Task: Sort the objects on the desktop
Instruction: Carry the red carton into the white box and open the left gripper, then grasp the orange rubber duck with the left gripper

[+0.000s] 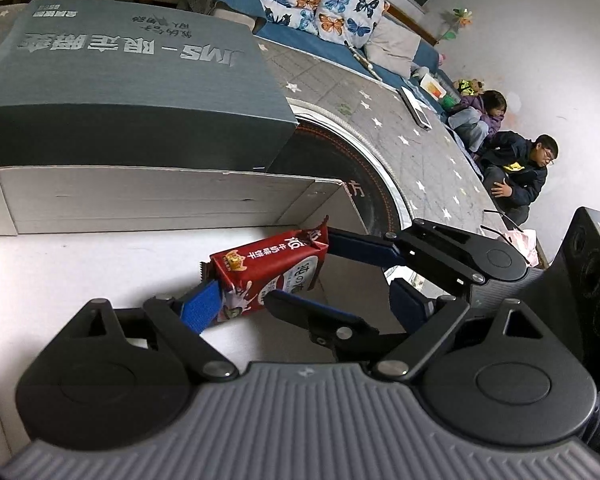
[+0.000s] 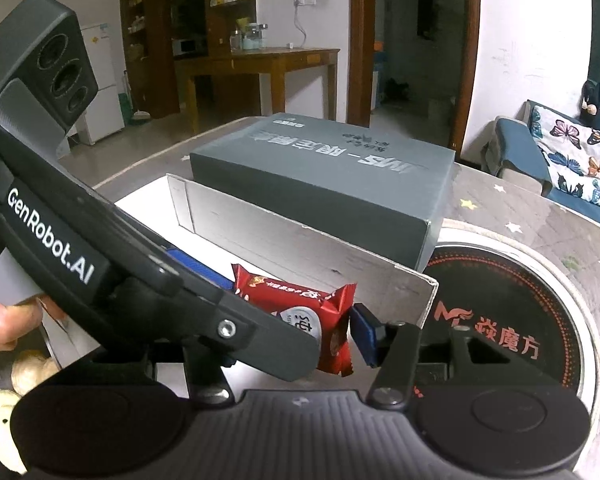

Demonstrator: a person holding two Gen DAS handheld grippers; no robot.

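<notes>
Sideways, left gripper (image 1: 236, 300) clamped around snack packet (image 1: 268, 272)

Background furnishings and occupants, living room

Blue sofa (image 1: 300, 36) bearing butterfly-print cushion (image 1: 320, 0); two seated people (image 1: 512, 160) by white wall; wooden table (image 2: 260, 68), white refrigerator (image 2: 100, 80), dark shelving (image 2: 228, 0); round black induction cooktop (image 2: 512, 312).

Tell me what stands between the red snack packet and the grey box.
The white carton wall separates the red snack packet from the grey box, in the right wrist view.
</notes>
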